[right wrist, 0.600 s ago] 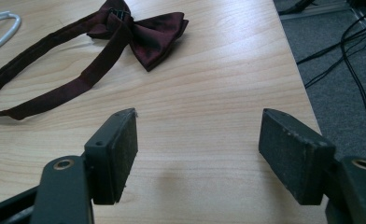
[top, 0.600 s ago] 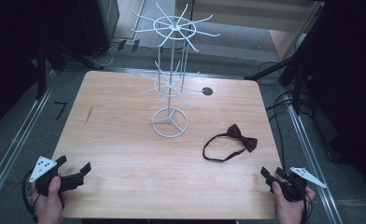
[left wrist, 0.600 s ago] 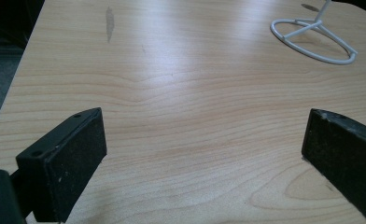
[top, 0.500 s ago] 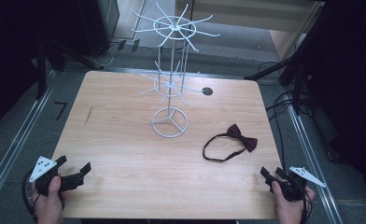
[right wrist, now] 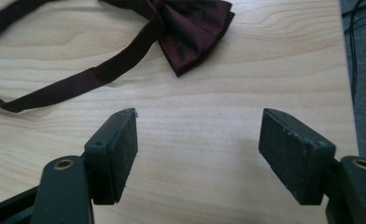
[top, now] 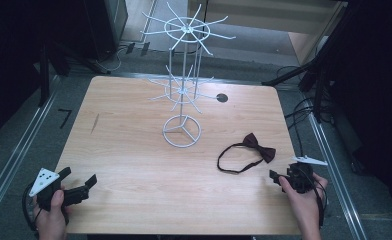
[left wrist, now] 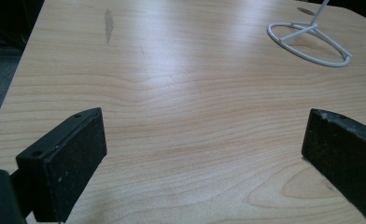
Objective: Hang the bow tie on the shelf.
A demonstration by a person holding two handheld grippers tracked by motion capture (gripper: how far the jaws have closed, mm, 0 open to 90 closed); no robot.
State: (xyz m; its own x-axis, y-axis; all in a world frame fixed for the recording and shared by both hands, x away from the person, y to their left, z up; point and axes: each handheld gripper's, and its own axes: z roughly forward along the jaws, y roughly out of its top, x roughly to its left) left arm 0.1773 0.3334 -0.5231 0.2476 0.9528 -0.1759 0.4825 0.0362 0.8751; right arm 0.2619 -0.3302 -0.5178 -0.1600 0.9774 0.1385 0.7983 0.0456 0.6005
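Resting near the table's [top: 134,210] front edge, the right gripper [right wrist: 197,144] has its jaws spread on nothing, just short of the dark red bow tie [top: 258,148] (its strap loops toward the middle). Left of the bow tie, well apart, the left gripper [left wrist: 204,149] gapes too. Beyond the bow tie stands the white wire rack [top: 182,95], nothing between.

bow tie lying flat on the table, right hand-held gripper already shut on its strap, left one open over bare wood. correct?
Not quite. The right hand-held gripper is open, not shut on the strap: in the right gripper view its jaws stand apart over bare wood, and the bow tie lies beyond them, untouched. The rest holds: the bow tie lies flat on the table, and the left hand-held gripper is open over bare wood.
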